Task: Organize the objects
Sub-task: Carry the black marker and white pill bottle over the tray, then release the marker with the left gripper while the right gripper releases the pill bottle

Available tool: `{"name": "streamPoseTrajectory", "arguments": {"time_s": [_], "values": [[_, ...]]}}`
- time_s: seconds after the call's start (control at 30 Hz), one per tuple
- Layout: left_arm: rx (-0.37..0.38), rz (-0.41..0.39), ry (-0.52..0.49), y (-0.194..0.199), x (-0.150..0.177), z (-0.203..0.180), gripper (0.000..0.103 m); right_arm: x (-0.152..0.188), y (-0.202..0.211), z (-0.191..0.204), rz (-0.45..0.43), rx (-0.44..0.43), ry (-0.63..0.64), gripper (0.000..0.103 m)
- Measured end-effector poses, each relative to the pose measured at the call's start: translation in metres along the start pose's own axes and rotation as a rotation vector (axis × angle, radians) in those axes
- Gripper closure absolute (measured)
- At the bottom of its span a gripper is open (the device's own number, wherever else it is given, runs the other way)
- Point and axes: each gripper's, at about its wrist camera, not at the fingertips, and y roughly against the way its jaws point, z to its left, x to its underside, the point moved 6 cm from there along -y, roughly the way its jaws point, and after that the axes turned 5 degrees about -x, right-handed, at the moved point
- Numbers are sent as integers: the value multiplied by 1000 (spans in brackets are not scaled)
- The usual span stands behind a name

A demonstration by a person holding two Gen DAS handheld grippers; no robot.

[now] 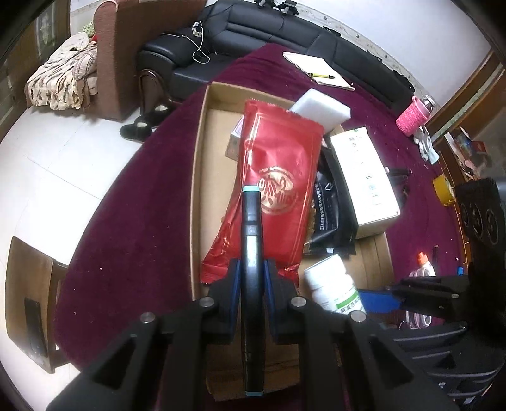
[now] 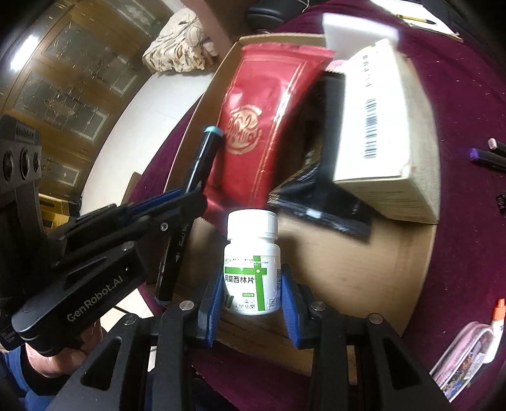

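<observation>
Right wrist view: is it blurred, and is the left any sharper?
Right wrist: far box contents smear, the white carton most, while the pill bottle reads sharp. Left wrist: crisper overall, red pouch clear, edges bowed by fisheye.

A home living room: black leather sofa [image 1: 284, 28], glass-fronted wooden cabinet [image 2: 63, 79].

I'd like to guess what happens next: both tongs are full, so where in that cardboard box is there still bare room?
Bare floor shows in the shallow cardboard box along its left wall, beside the red foil pouch, and at the near right corner, below the black pouch and white carton. The far right half is crowded. The left tongs hold a black marker; the right tongs hold a white pill bottle.
</observation>
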Motion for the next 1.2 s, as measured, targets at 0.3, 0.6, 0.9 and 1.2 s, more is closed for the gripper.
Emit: {"name": "streamPoseTrajectory", "arguments": {"time_s": [0.3,0.6,0.9,1.2], "values": [[3,1,9,-1,1,3,89,6,-7,0,44,23,25,64],[6,-5,44,4,4,5,89,8,-1,13,25,15,63,61],[-20,-21,91,8,1,14,89,13,3,12,3,-17,51,60],[-2,-48,78,14,-4,2,89,17,21,0,-37,-3,21,60]]}}
